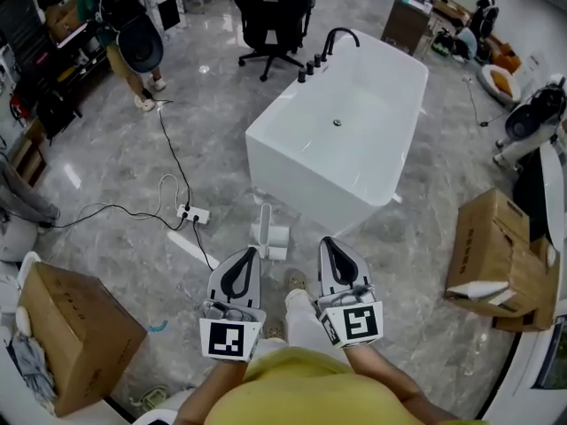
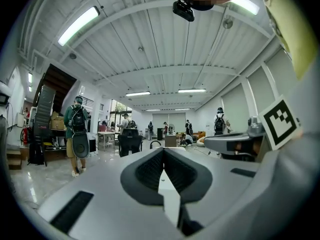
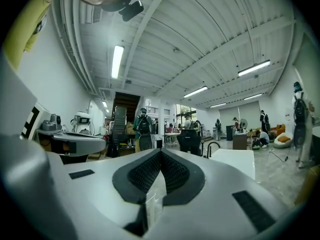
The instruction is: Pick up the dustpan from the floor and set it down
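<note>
In the head view the white dustpan point(image 1: 268, 235) stands on the grey floor with its handle upright, just in front of the bathtub's near corner. My left gripper point(image 1: 249, 253) is held level a little short of it, jaws shut and empty. My right gripper point(image 1: 326, 242) is beside it to the right, also level, jaws shut and empty. In the left gripper view the left gripper point(image 2: 163, 150) has its tips meeting with nothing between them. The right gripper view shows the right gripper point(image 3: 160, 151) the same way. Neither gripper view shows the dustpan.
A white bathtub point(image 1: 345, 131) fills the middle of the floor. A power strip point(image 1: 193, 213) with trailing cable lies left of the dustpan. Cardboard boxes stand at the left point(image 1: 80, 335) and right point(image 1: 496, 255). An office chair point(image 1: 270, 16) and a person point(image 1: 133, 42) are further off.
</note>
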`<act>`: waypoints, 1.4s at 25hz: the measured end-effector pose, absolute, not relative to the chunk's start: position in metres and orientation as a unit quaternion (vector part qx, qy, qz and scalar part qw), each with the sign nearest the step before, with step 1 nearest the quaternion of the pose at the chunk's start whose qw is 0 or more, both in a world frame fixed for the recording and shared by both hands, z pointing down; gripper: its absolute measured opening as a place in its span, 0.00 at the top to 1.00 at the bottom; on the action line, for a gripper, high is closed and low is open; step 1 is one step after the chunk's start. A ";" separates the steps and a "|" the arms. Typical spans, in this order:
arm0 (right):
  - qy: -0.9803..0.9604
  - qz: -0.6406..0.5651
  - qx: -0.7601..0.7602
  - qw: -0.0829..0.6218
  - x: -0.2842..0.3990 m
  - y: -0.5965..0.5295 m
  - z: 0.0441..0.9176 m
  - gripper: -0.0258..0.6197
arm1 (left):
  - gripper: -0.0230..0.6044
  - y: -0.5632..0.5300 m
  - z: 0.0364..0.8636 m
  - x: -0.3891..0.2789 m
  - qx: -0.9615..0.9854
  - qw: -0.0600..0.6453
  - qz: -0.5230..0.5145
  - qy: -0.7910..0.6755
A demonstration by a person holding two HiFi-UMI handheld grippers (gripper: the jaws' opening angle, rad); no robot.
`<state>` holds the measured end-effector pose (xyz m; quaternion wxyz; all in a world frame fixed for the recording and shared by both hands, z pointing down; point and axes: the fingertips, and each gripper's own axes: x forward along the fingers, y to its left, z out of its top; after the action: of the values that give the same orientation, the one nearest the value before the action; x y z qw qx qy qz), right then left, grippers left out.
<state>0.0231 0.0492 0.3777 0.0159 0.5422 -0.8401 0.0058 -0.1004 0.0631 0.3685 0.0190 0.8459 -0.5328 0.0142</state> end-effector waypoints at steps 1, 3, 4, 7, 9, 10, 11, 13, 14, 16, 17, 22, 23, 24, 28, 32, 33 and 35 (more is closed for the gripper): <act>-0.842 0.006 0.539 0.017 0.022 0.041 0.379 0.94 | 0.97 0.055 0.370 -0.100 0.845 0.019 0.016 -0.534; -0.847 0.005 0.531 0.019 0.019 0.024 0.382 0.94 | 0.97 0.038 0.372 -0.101 0.843 0.018 0.021 -0.537; -0.850 0.003 0.526 0.020 0.018 0.016 0.384 0.94 | 0.97 0.030 0.374 -0.102 0.842 0.018 0.023 -0.538; -0.858 -0.004 0.512 0.027 0.018 -0.009 0.389 0.94 | 0.96 0.004 0.382 -0.102 0.837 0.019 0.031 -0.546; -0.866 -0.006 0.499 0.029 0.018 -0.024 0.394 0.94 | 0.96 -0.010 0.393 -0.102 0.834 0.023 0.045 -0.550; -0.870 -0.007 0.491 0.031 0.018 -0.031 0.397 0.94 | 0.96 -0.016 0.400 -0.101 0.833 0.027 0.052 -0.551; -0.874 -0.008 0.485 0.036 0.019 -0.037 0.402 0.94 | 0.96 -0.021 0.408 -0.101 0.831 0.032 0.061 -0.552; -0.879 -0.006 0.474 0.048 0.020 -0.051 0.415 0.94 | 0.96 -0.032 0.423 -0.100 0.828 0.043 0.076 -0.554; -0.882 -0.004 0.469 0.053 0.021 -0.057 0.422 0.94 | 0.96 -0.036 0.429 -0.099 0.827 0.051 0.082 -0.554; -0.887 0.003 0.458 0.062 0.022 -0.067 0.434 0.94 | 0.96 -0.045 0.441 -0.099 0.822 0.064 0.096 -0.557; -0.890 0.007 0.451 0.068 0.022 -0.071 0.440 0.94 | 0.96 -0.048 0.447 -0.100 0.819 0.068 0.105 -0.560; -0.906 0.017 0.417 0.074 0.021 -0.089 0.465 0.94 | 0.92 -0.061 0.485 -0.097 0.811 0.101 0.144 -0.558; -0.909 0.022 0.410 0.077 0.021 -0.090 0.469 0.94 | 0.90 -0.063 0.493 -0.096 0.809 0.111 0.152 -0.557; -0.912 0.026 0.402 0.081 0.020 -0.091 0.474 0.94 | 0.88 -0.065 0.500 -0.096 0.807 0.122 0.159 -0.556; -0.919 0.041 0.378 0.101 0.013 -0.089 0.494 0.94 | 0.77 -0.068 0.529 -0.096 0.804 0.179 0.181 -0.538; -0.921 0.053 0.369 0.111 0.009 -0.093 0.506 0.94 | 0.63 -0.071 0.559 -0.088 0.809 0.239 0.212 -0.494; -0.921 0.054 0.368 0.113 0.009 -0.094 0.508 0.94 | 0.61 -0.071 0.568 -0.087 0.808 0.253 0.222 -0.484; -0.920 0.056 0.370 0.119 0.008 -0.097 0.511 0.94 | 0.59 -0.072 0.583 -0.087 0.802 0.280 0.239 -0.470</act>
<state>0.0081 -0.0974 0.5111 0.1190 0.3697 -0.9198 0.0560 -0.0870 -0.0724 0.5832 0.2804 0.8024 -0.4696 0.2388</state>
